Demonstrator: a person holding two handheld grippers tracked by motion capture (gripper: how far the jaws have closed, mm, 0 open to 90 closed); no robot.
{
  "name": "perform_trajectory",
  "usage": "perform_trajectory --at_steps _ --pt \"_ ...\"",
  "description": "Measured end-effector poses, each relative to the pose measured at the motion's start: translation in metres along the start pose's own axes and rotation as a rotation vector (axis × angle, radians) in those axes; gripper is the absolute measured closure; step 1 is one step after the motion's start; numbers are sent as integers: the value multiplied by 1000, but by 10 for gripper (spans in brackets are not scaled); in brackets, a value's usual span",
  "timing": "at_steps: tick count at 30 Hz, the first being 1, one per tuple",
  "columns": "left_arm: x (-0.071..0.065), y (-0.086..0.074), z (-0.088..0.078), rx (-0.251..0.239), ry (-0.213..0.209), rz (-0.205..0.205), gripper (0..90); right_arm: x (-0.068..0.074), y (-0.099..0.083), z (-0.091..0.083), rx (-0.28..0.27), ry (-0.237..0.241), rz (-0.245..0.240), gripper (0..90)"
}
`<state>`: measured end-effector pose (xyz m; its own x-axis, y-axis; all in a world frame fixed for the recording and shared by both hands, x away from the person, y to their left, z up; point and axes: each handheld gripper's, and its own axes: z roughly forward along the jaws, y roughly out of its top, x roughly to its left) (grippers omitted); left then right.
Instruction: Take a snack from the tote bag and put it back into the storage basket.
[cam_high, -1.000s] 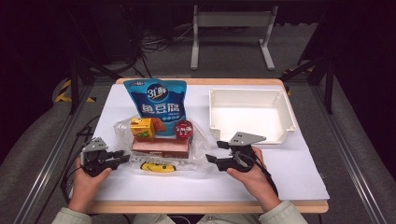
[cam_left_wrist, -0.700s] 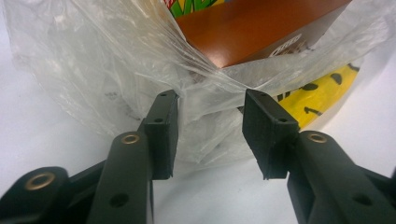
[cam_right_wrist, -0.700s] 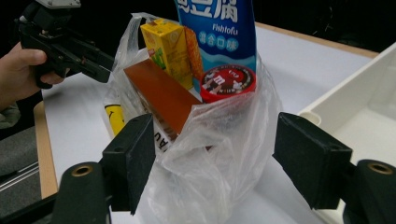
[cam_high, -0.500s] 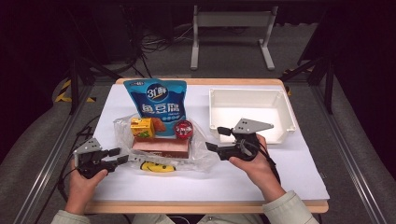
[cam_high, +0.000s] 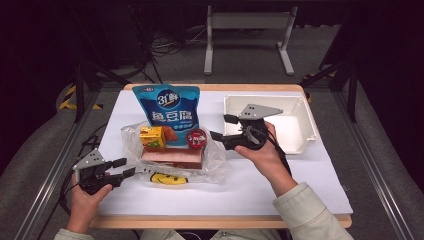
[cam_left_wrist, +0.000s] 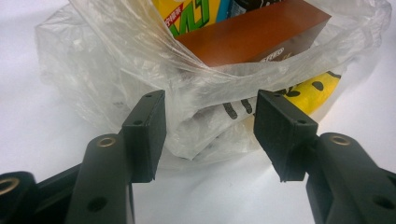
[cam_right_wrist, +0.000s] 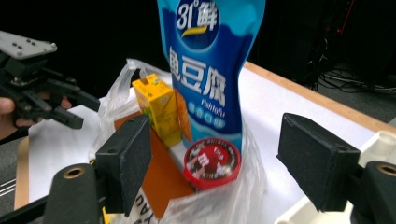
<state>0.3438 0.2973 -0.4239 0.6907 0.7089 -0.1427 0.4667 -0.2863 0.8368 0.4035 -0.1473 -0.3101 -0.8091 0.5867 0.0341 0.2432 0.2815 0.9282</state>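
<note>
Plastic bag (cam_high: 215, 162), clear and crinkly, sprawls at centre-left of the frame on my white surface (cam_high: 280, 185), its long axis running left to right, mouth toward my left tongs (cam_high: 127, 167). Those have just been opening, released, film between them untouched. Inside: a brown box (cam_high: 172, 156), a yellow carton (cam_high: 152, 136), a round red lid (cam_high: 196, 138), and a tall blue pouch (cam_high: 170, 112) reading "31° 鲜 鱼豆腐 Fishtofu". My right tongs (cam_high: 222, 127) have just been opening too, spread and gripping nothing, mid-frame beside a white tray (cam_high: 305, 125).
</note>
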Motion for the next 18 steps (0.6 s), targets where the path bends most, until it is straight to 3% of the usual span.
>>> perform_trajectory --at_steps 18 --pt "2 0 -6 -89 15 -12 372 -17 41 40 -12 -6 -29 256"
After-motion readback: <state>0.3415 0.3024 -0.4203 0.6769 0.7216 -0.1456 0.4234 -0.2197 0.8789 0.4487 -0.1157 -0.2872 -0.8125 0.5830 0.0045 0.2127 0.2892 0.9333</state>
